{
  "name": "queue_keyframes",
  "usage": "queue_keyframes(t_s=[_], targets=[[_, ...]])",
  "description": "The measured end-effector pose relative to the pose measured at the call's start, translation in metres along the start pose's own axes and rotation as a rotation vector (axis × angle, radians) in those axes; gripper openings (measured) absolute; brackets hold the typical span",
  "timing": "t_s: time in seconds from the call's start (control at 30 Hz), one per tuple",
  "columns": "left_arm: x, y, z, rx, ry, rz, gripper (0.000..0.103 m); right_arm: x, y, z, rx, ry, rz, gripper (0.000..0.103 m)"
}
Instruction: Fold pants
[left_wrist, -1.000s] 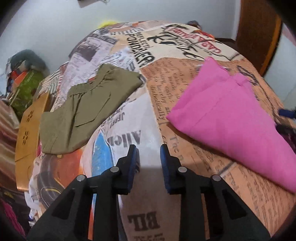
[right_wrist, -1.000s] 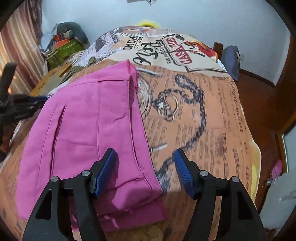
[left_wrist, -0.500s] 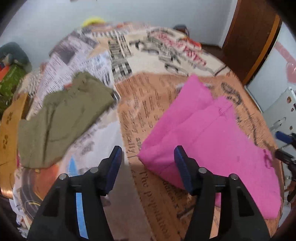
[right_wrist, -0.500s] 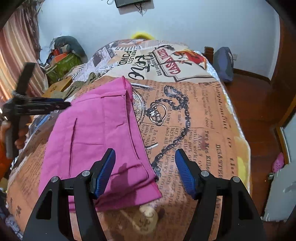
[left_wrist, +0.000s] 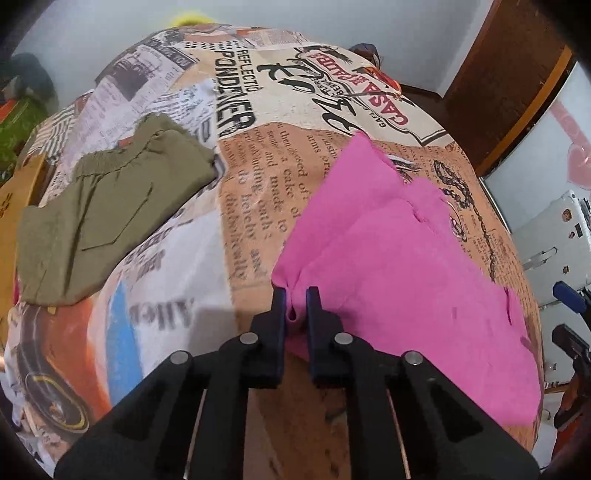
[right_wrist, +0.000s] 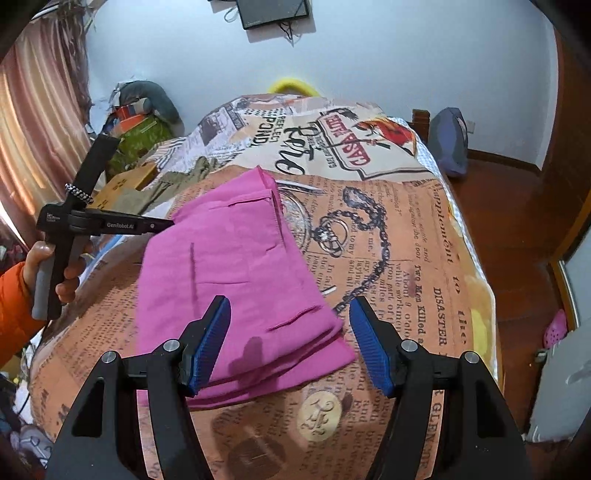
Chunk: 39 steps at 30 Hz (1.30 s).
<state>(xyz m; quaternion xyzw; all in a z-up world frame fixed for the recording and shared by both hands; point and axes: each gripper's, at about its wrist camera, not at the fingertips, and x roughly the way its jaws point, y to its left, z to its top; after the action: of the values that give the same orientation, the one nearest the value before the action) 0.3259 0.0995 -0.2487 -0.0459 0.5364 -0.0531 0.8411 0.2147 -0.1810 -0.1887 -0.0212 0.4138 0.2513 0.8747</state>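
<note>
The left tongs (left_wrist: 295, 306) are matte black plastic with narrow blue pads and round silver rivets at the joints. The right tongs (right_wrist: 290, 343) match them, with ribbed blue pads (right_wrist: 212, 343) and the same silver rivets. White lettering reads "GenRobot.AI" along a black arm. A grey grip sits in the left hand (right_wrist: 55, 269), below a braided band. The sleeve (right_wrist: 14, 314) is orange and padded.

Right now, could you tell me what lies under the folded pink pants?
The pink pants rest in stacked layers on the newspaper-print bedspread, which shows all round them. The print beneath is covered. The left tongs pinch one corner.
</note>
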Motion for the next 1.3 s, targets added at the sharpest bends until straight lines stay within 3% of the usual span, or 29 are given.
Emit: queue_keyframes(t_s=[0.33, 0.4, 0.6, 0.73, 0.87, 1.07, 1.2, 1.3], targets=[[-0.052, 0.02, -0.064, -0.022, -0.066, 0.084, 0.006, 0.011, 0.012, 0.003, -0.026, 0.006, 0.004, 0.063], [-0.053, 0.027, -0.072, -0.042, -0.057, 0.083, 0.001, 0.016, 0.015, 0.003, -0.029, 0.008, 0.005, 0.063], [-0.064, 0.049, -0.086, -0.061, -0.065, 0.108, 0.001, 0.036, 0.018, 0.005, -0.035, 0.029, -0.004, 0.063], [-0.074, 0.045, -0.076, -0.022, -0.093, 0.129, 0.004, 0.052, 0.014, 0.001, -0.033, 0.071, -0.009, 0.063], [-0.078, 0.029, -0.054, 0.022, -0.122, 0.088, 0.009, 0.067, 0.008, -0.004, -0.031, 0.124, -0.004, 0.059], [-0.069, -0.014, -0.02, 0.136, -0.138, 0.014, 0.011, 0.059, 0.009, 0.015, -0.037, 0.065, 0.022, 0.054], [-0.048, -0.044, 0.001, 0.198, -0.119, -0.031, 0.02, 0.068, 0.017, 0.031, -0.033, 0.034, 0.089, 0.054], [-0.026, -0.056, 0.007, 0.238, -0.084, -0.024, 0.034, 0.085, 0.023, 0.036, -0.03, 0.052, 0.133, 0.054]])
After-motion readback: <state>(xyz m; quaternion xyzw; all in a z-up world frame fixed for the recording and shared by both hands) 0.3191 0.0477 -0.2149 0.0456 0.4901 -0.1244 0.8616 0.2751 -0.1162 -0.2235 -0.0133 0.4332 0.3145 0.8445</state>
